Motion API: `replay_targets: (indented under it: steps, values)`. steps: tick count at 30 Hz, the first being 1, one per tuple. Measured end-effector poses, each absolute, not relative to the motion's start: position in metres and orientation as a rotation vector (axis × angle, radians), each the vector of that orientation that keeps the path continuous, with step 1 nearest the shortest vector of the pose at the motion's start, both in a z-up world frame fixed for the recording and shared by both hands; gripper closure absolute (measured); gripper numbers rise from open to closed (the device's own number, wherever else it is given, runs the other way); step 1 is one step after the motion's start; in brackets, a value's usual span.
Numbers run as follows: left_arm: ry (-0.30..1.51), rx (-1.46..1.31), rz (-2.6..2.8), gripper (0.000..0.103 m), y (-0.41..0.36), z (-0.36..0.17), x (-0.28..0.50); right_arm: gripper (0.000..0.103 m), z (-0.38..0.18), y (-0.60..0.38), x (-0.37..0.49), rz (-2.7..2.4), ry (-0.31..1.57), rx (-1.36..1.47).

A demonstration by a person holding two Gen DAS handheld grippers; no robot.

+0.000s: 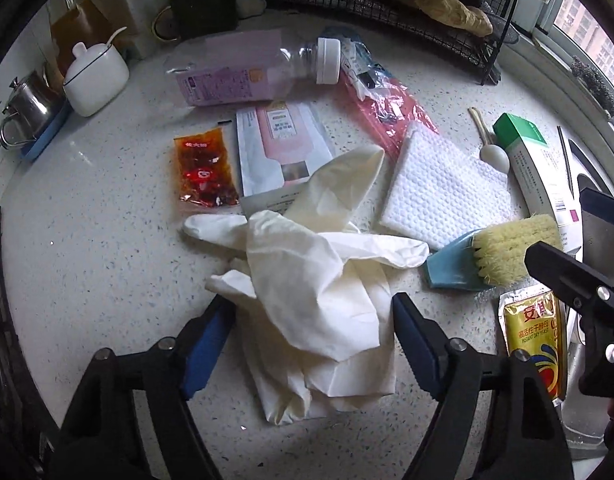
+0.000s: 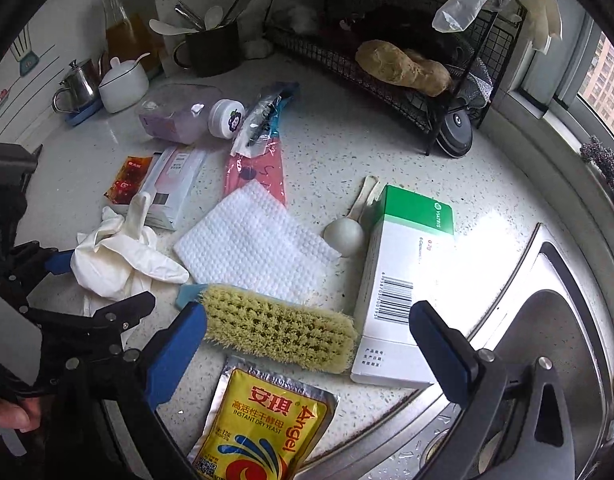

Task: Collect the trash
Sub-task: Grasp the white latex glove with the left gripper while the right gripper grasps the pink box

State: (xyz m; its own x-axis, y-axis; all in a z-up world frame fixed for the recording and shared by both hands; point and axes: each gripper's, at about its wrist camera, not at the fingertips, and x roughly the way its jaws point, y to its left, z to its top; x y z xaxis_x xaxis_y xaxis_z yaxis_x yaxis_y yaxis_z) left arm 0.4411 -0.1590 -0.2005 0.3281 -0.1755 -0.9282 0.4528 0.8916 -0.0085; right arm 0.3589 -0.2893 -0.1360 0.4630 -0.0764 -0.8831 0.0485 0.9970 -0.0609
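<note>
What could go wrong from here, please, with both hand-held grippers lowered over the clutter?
The left hand-held gripper straddles the crumpled white gloves; a loose finger lies over the white cloth and may drag it. The right hand-held gripper is open over the scrub brush, which may not be trash. The yeast packet overhangs the sink rim and could slip in.

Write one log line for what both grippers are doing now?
left gripper: open, around gloves | right gripper: open, over brush | nothing held

- Crumpled gloves [image 1: 319, 300] lie left of the scrub brush [image 2: 279, 330].
- Paper towel [image 2: 251, 246] lies behind the brush.
- Yeast packet [image 2: 263, 420] lies before it.
</note>
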Motion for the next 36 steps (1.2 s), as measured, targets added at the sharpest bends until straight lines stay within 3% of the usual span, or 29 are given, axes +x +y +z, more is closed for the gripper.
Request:
replay_targets:
  steps: [1,3,5,6,8,20,28,36]
  values:
    - [1.163,0.271,-0.423,0.038,-0.16,-0.199,0.437,0.002,-0.136,-0.29,0.358,-0.073,1.088,-0.021]
    - [1.152,0.265,-0.432,0.067,-0.161,-0.195,0.433,0.002,-0.134,-0.291,0.355,-0.063,1.082,-0.008]
    - [1.156,0.25,-0.441,0.083,-0.159,-0.193,0.43,0.002,-0.132,-0.29,0.352,-0.057,1.077,-0.008]
    - [1.162,0.237,-0.449,0.09,-0.156,-0.192,0.428,0.002,-0.13,-0.289,0.351,-0.052,1.075,-0.009]
    - [1.165,0.212,-0.454,0.095,-0.149,-0.19,0.423,0.002,-0.127,-0.285,0.348,-0.038,1.072,-0.012]
    - [1.066,0.136,-0.281,0.097,-0.075,-0.146,0.421,0.002,-0.105,-0.227,0.365,0.179,1.018,-0.099]
    - [1.101,0.098,-0.188,0.097,-0.04,-0.156,0.436,0.002,-0.122,-0.193,0.405,0.333,1.025,-0.206]
    - [1.142,0.133,-0.12,0.097,-0.028,-0.178,0.448,0.031,-0.157,-0.179,0.44,0.477,1.103,-0.25]
